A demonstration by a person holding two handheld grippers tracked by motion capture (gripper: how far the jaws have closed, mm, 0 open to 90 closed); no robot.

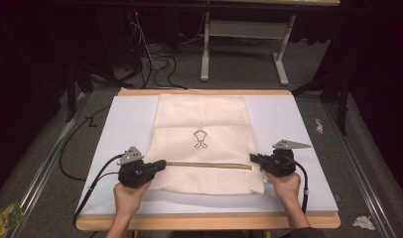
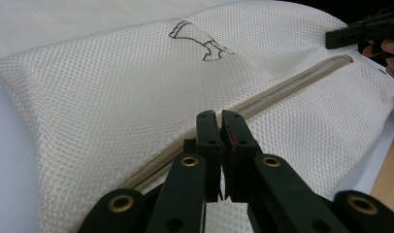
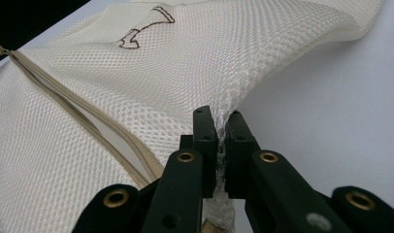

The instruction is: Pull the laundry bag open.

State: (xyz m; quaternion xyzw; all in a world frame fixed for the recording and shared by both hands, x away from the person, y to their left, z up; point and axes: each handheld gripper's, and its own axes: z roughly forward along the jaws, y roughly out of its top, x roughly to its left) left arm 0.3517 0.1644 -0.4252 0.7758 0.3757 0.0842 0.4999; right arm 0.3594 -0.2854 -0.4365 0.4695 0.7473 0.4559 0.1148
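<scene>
Black jaws of both grippers pinch the cream mesh laundry bag at either end of its zipper. Spread flat on the bench, the bag looks gripped and ready; the zipper appears shut, so any opening or lifting remains. Left gripper and right gripper each have jaws pressed on mesh.

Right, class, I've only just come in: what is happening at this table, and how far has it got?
A person holds a gripper in each hand at opposite ends of a cream mesh laundry bag lying flat on a white board. The right gripper is shut on a pinch of mesh at the bag's edge. The left gripper is shut at the near end of the zipper, though what it pinches is hidden. The zipper looks closed along its length.
</scene>
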